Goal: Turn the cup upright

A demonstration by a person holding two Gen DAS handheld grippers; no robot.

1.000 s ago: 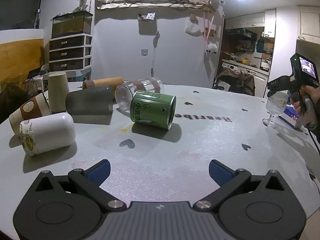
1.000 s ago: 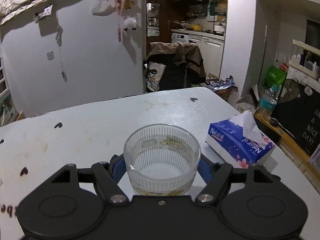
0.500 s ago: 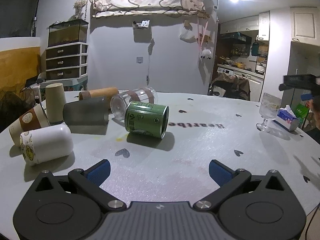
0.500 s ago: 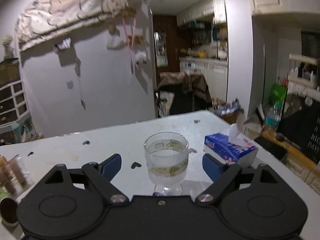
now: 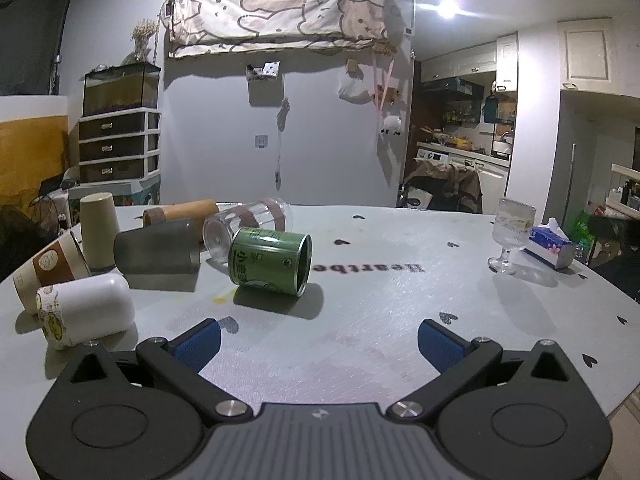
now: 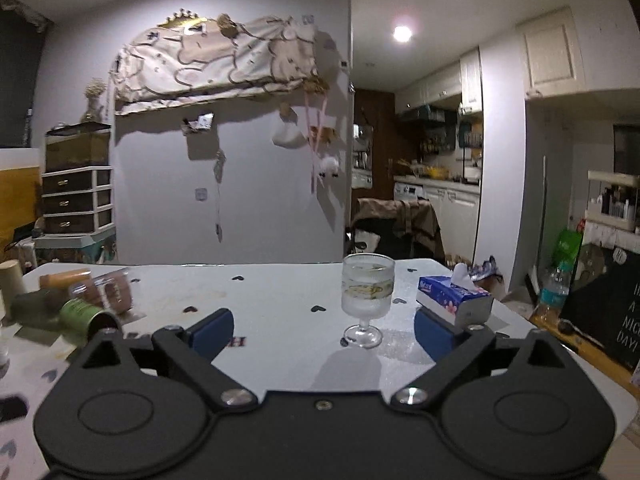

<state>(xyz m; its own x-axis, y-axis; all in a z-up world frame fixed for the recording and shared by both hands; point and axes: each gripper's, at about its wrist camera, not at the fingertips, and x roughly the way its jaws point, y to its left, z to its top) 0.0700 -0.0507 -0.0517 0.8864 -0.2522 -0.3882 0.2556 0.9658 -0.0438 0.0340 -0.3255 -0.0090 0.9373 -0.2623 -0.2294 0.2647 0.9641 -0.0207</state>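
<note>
Beside the tissue box (image 6: 454,295), the stemmed glass (image 6: 367,296) now stands upright on its foot on the table (image 6: 280,300), freed by the right gripper (image 6: 323,332), which a second ago was clamped round its bowl. That gripper has since drawn back and levelled out, its blue pads spread wide on either side of the glass and touching nothing. So this cup's flip looks finished. Well left of the tissue box, the left gripper (image 5: 319,340) hovers low over the table, also wide apart and empty, facing the green can (image 5: 270,259) and the other cups lying on their sides, likely next.
</note>
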